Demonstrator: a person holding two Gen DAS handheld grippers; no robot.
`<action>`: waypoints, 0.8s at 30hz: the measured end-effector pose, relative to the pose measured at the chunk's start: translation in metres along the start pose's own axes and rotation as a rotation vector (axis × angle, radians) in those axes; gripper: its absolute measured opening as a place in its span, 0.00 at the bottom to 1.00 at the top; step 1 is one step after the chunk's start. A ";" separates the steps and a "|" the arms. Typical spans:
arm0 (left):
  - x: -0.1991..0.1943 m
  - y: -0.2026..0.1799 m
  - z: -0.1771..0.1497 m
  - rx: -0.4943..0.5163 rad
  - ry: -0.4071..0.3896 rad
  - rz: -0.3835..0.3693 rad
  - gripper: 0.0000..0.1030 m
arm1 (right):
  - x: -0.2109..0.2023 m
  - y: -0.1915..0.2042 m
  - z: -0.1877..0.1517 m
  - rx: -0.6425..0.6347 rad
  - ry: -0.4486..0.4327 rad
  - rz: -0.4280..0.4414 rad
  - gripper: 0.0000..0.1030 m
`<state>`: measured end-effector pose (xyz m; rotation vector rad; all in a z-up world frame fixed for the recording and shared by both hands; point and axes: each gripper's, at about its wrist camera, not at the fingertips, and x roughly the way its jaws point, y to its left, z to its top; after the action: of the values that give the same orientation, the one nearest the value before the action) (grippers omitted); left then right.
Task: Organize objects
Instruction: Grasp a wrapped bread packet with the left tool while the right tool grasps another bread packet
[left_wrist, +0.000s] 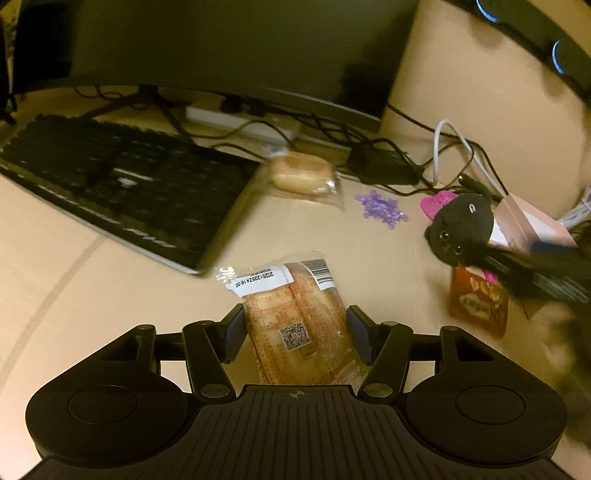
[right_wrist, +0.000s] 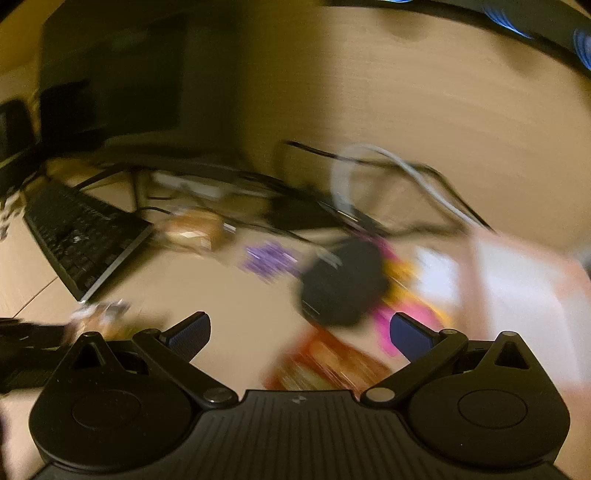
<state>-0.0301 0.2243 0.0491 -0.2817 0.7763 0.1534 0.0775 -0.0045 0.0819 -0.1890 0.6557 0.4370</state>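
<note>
A clear-wrapped bread packet (left_wrist: 295, 317) with a white date label and a QR code lies lengthwise between the fingers of my left gripper (left_wrist: 297, 332), and both pads press on its sides just above the beige desk (left_wrist: 369, 266). My right gripper (right_wrist: 299, 332) stands wide open with nothing between its fingers. Its view is heavily blurred. Ahead of it sit a black plush cat (right_wrist: 343, 284) and a red snack packet (right_wrist: 325, 365), the packet below the jaws. In the left wrist view the plush cat (left_wrist: 458, 229) and the red packet (left_wrist: 478, 302) are at the right.
A second wrapped bun (left_wrist: 301, 173) lies beside the black keyboard (left_wrist: 122, 192), below the monitor (left_wrist: 240, 48). A purple snowflake-shaped piece (left_wrist: 382, 206), a pink box (left_wrist: 528, 221), a black adapter (left_wrist: 384, 162) and tangled cables crowd the back right.
</note>
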 end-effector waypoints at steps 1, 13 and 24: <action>-0.006 0.011 0.001 -0.006 0.005 -0.009 0.61 | 0.016 0.019 0.010 -0.054 -0.005 0.011 1.00; -0.047 0.109 0.007 -0.144 0.009 0.001 0.61 | 0.140 0.131 0.061 -0.481 -0.010 0.074 0.99; -0.042 0.112 0.005 -0.105 0.045 -0.022 0.61 | 0.168 0.155 0.060 -0.572 -0.009 0.137 0.64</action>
<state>-0.0826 0.3313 0.0604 -0.3940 0.8106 0.1679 0.1596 0.2076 0.0187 -0.6857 0.5230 0.7524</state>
